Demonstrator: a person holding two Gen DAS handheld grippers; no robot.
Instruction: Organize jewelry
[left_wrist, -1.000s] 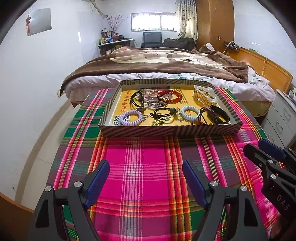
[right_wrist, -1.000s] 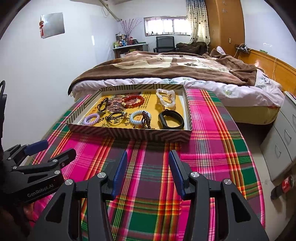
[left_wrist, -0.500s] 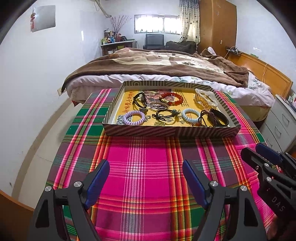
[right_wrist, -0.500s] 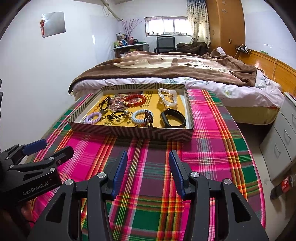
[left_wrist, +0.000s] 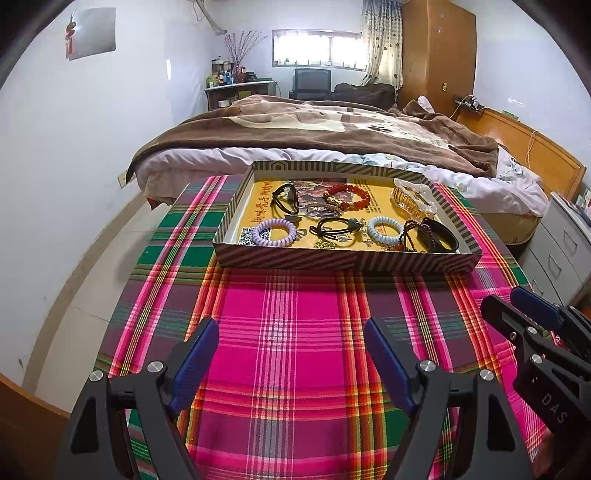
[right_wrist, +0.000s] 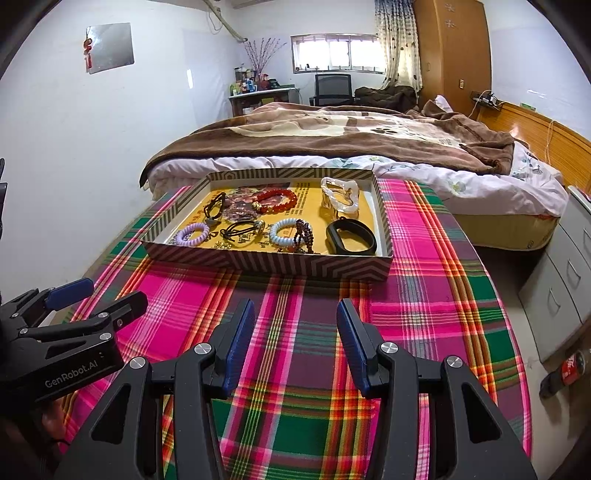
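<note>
While both grippers hang over the near plaid cloth of the desk (left_wrist: 295, 332), the left gripper (left_wrist: 291, 354) gapes wide and the right gripper (right_wrist: 295, 332) stands half open, each holding nothing. Farther off, the striped tray (left_wrist: 343, 260) holds the jewelry: a red bead bracelet (left_wrist: 347, 196), a lilac coil band (left_wrist: 277, 232) and a black band (right_wrist: 351, 236) at its right.

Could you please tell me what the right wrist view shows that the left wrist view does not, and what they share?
Only the right wrist view shows a bottle lying on the floor. Only the left wrist view shows the QR code printed in the box's near-left corner. Both share the striped box of jewelry, the red bead bracelet, the plaid cloth and both open, empty grippers.
</note>
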